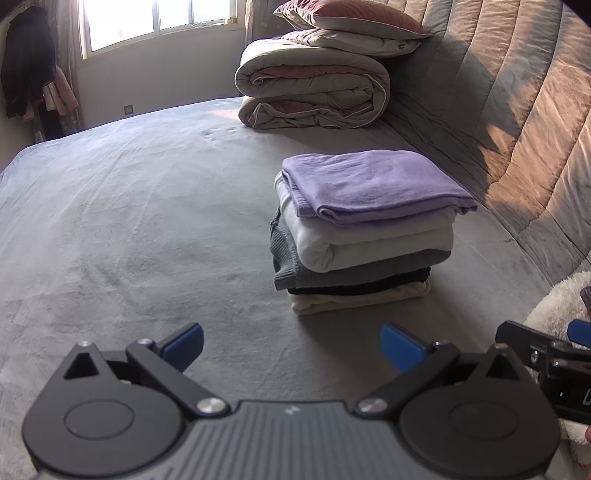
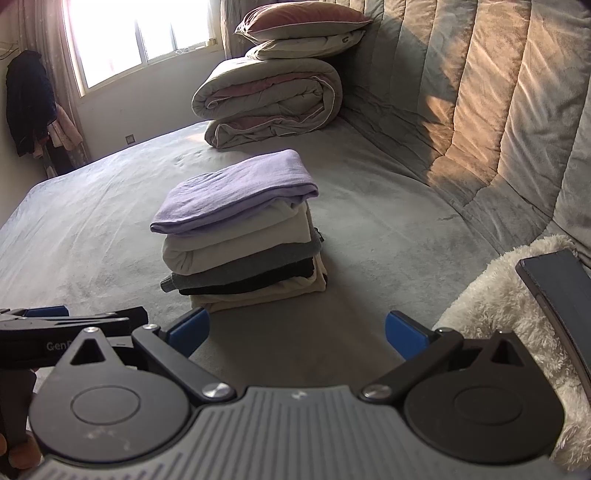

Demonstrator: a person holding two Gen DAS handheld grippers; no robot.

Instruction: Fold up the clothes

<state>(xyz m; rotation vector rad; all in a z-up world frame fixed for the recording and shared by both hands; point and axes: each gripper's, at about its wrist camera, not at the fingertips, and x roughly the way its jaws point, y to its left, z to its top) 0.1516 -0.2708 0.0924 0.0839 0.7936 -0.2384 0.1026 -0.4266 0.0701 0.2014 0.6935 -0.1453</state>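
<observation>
- Hanging clothes (image 1: 27,62): dark and pink garments hang beside the window (image 1: 155,18), past the bed's far left corner. Off the bed; not involved.
- Bed (image 1: 129,221): grey cover, bare across its whole left and centre. No loose garment lies spread on it in either view.
- Left gripper (image 1: 291,347): held low over the near edge of the bed, blue fingers (image 1: 184,345) wide apart, nothing between them.
- Stack of folded clothes (image 1: 364,229): stands on the bed right of centre, well apart from both grippers. Purple top piece (image 1: 373,184), then white, grey, black and cream at the bottom. Edges roughly aligned; the grey layer juts out a little on the left side.
- Rolled duvet (image 1: 314,92) with two pillows (image 1: 351,22) on top: far side of the bed, against the padded headboard (image 1: 517,92).
- Right gripper (image 2: 297,330): just beside the left one over the near edge, fingers apart and empty.
- Fluffy white item (image 2: 498,314): at the near right corner, just beside the right gripper, with a flat dark slab (image 2: 554,291) lying on it. Whether it is a garment cannot be told.
- Judgement on step: the five pieces look folded and stacked; the work appears at or near its end, between items.
- Judgement on next move: if the fluffy item is clothing, the slab must come off first, then the item needs spreading on the bare left area. Otherwise only squaring the grey layer remains.
</observation>
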